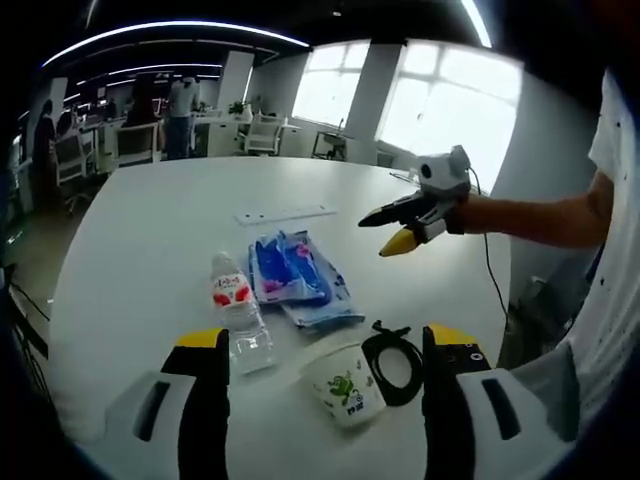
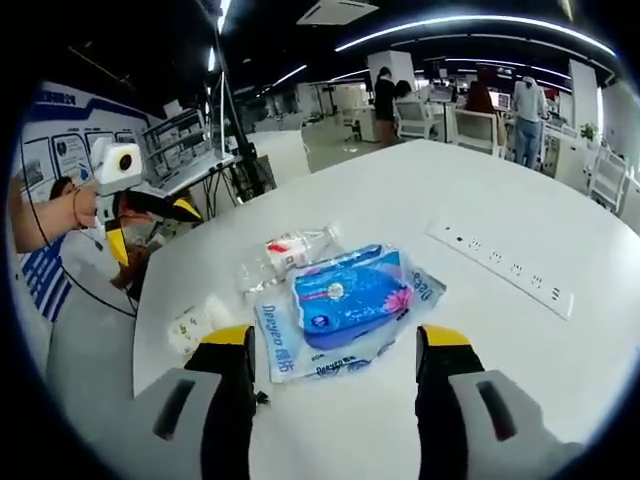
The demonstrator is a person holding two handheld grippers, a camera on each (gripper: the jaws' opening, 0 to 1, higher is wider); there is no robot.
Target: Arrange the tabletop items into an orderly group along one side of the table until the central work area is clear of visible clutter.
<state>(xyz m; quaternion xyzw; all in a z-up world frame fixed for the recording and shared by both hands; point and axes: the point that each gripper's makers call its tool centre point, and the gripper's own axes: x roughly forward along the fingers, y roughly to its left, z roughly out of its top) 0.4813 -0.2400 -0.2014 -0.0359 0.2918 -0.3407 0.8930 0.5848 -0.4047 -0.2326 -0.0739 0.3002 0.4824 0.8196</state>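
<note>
- Your left gripper (image 1: 325,385) stands wide open and holds nothing; between its jaws lie a tipped paper cup (image 1: 345,385) and a black ring-shaped object (image 1: 393,365).
- Just beyond them, the water bottle (image 1: 238,310) lies on its side beside the blue tissue packs (image 1: 295,275).
- Your right gripper (image 2: 335,385) is also spread wide and empty, hovering just short of the tissue packs.
- Farther out, a white power strip (image 2: 500,265) sits apart on the table (image 1: 140,250).
- Judging by this, nothing is grouped along an edge yet; the cluster sits mid-table and all the sorting remains.
</note>
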